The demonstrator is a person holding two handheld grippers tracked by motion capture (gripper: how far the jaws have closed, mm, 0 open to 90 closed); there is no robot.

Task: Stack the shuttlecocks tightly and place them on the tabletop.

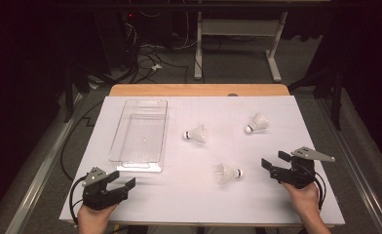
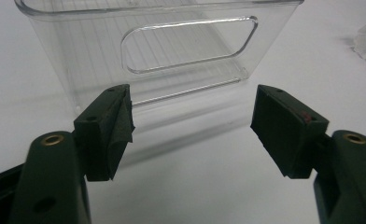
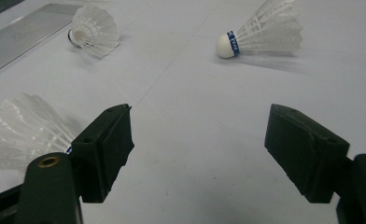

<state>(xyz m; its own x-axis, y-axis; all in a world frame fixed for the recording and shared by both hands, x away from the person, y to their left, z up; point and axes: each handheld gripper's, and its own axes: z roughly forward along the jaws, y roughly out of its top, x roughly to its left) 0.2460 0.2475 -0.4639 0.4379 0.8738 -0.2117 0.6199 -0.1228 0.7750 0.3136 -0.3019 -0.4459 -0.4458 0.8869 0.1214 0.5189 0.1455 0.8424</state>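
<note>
Three white shuttlecocks lie on the white table sheet: one in the middle, one at the back right, one nearer the front. A clear plastic bin stands empty at the left. My left gripper rests open at the front left, just short of the bin's near wall. At the front right, my right gripper is open too, with the nearest shuttlecock beside its left jaw. The other two shuttlecocks lie farther ahead of it.
The sheet covers a wooden tabletop whose far edge shows. Dark floor with cables and a desk frame lies beyond the table. A metal rail runs along the left side.
</note>
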